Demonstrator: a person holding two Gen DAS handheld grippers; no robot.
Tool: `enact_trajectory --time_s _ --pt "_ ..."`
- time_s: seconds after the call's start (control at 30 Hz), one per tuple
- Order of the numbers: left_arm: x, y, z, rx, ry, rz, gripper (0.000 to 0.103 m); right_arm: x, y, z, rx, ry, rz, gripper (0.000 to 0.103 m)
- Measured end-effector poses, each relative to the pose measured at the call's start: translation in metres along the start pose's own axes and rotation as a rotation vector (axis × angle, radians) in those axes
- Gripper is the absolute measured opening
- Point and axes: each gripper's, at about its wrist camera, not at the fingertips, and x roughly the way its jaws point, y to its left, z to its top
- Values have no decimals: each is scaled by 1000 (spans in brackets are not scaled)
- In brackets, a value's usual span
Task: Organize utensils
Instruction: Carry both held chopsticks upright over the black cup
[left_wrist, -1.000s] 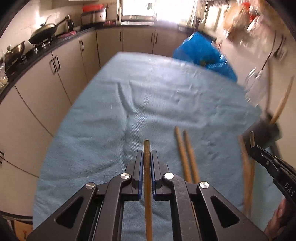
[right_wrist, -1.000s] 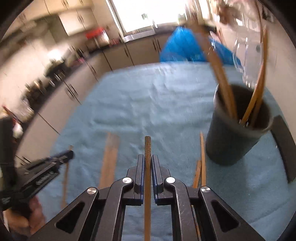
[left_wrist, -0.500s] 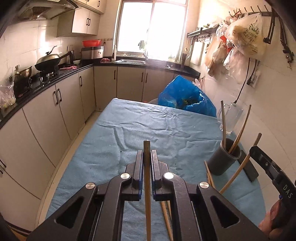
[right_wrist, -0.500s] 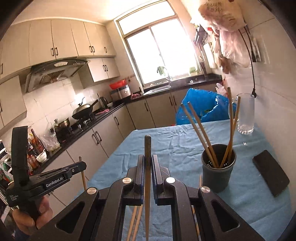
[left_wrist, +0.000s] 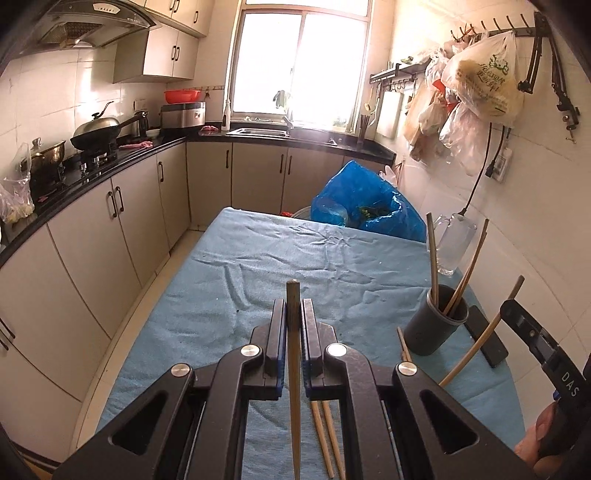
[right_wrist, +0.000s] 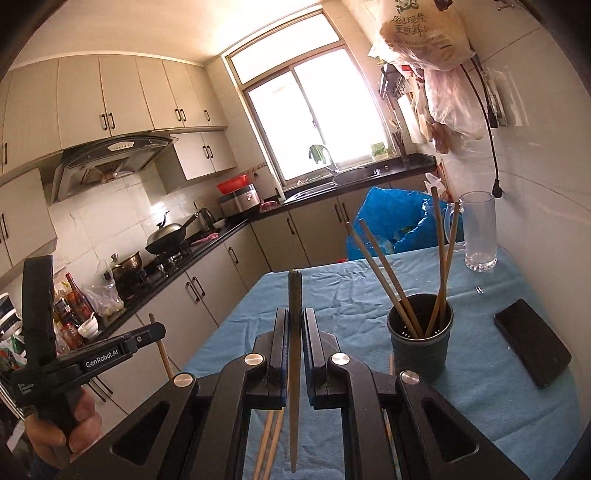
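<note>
My left gripper (left_wrist: 294, 309) is shut on a wooden chopstick (left_wrist: 294, 369), lifted above the blue tablecloth (left_wrist: 258, 280). My right gripper (right_wrist: 294, 318) is shut on another chopstick (right_wrist: 294, 369), also raised; from the left wrist view it shows at the right (left_wrist: 506, 307) with its stick slanting down. A dark holder cup (right_wrist: 420, 345) with several chopsticks in it stands right of centre, also seen in the left wrist view (left_wrist: 436, 321). Loose chopsticks (left_wrist: 325, 435) lie on the cloth below my left gripper.
A black phone (right_wrist: 532, 345) lies right of the cup. A clear glass jug (right_wrist: 478, 232) stands by the wall and a blue plastic bag (left_wrist: 365, 214) at the table's far end. Kitchen cabinets (left_wrist: 122, 206) run along the left.
Both grippers have risen from the cloth and tilted up, each still clamping its chopstick. The room and holder cup have come into view; over the last half second little moved.
</note>
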Motion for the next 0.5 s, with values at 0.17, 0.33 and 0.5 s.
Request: enact_trajectory --time_s 0.17,0.33,0.5 --pt "-6 -8 8 8 -8 -30 7 -10 -6 4 19 -24 -4 8" --pt "-11 -23 17 25 -12 -68 7 -23 -18 12 44 -55 -13 8" --pt "-11 -40 28 34 -12 -107 7 -39 -32 22 62 -93 -27 8"
